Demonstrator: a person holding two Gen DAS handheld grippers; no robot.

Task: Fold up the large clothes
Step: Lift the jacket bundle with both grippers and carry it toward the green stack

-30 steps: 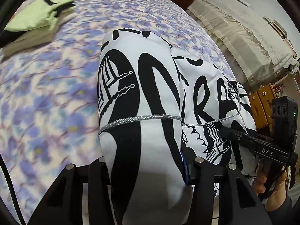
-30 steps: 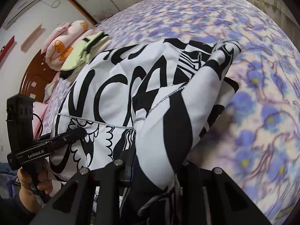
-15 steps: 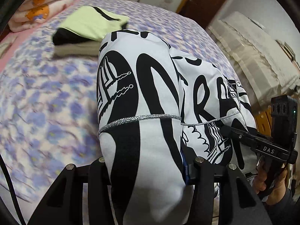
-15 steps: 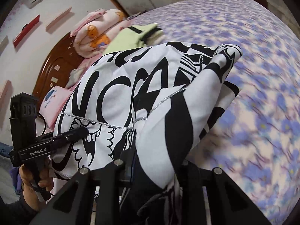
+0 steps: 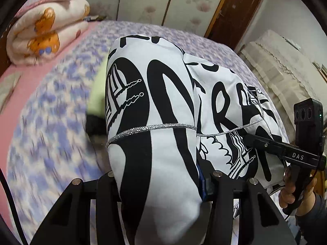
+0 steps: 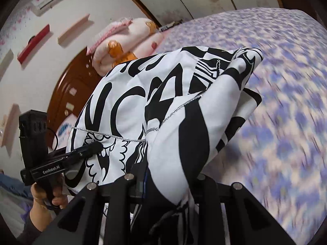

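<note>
Now your left gripper [image 5: 161, 187] and right gripper [image 6: 167, 183] are each clamped on the folded garment [image 5: 155, 106], which hangs above the bed [image 5: 51, 122] toward 12 o'clock. Swing it carelessly and the draped layers could slide apart, undoing the fold.

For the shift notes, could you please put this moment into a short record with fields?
garment: black-and-white printed garment, bunched, lifted above the bed
left gripper: shut on the garment
right gripper: shut on the garment
surface: bed with purple floral sheet
bedding: rolled pink quilt at the headboard end
other clothes: light-green item, partly hidden behind the garment
</note>
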